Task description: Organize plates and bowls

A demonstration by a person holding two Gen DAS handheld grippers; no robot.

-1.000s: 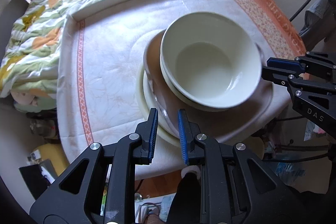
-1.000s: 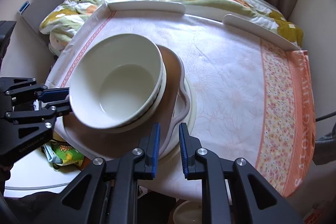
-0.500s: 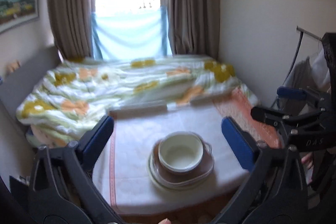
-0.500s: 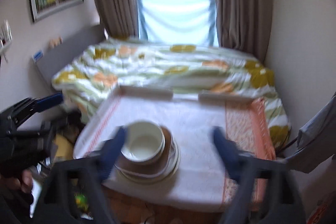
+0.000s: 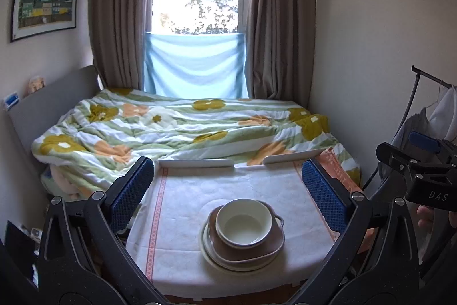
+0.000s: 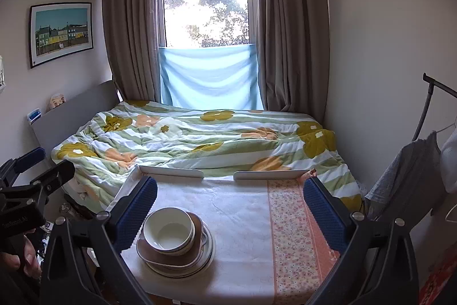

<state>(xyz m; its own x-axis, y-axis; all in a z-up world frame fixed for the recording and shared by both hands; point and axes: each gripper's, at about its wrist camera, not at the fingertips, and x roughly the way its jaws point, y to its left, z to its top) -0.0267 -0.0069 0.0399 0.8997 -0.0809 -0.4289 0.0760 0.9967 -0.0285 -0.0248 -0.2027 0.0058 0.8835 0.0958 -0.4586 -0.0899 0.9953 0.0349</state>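
Observation:
One stack of dishes stands near the front edge of the cloth-covered table (image 5: 182, 219): nested cream bowls (image 5: 243, 222) on a brown dish (image 5: 271, 243) on cream plates (image 5: 211, 253). The stack also shows in the right wrist view, with the bowls (image 6: 168, 230) on the brown dish (image 6: 197, 250). My left gripper (image 5: 228, 192) is open wide and empty, held well back and above the table. My right gripper (image 6: 230, 202) is likewise open wide and empty. Neither touches the stack.
A bed with a flowered quilt (image 5: 177, 127) lies behind the table, under a curtained window. Two white rails (image 6: 171, 172) edge the table's far side. A clothes rack (image 6: 422, 139) with hanging garments stands at the right. Clutter sits on the floor at the left.
Both grippers have opened from nearly shut to wide open and pulled back and up, away from the stack. The stack stays in place on the table.

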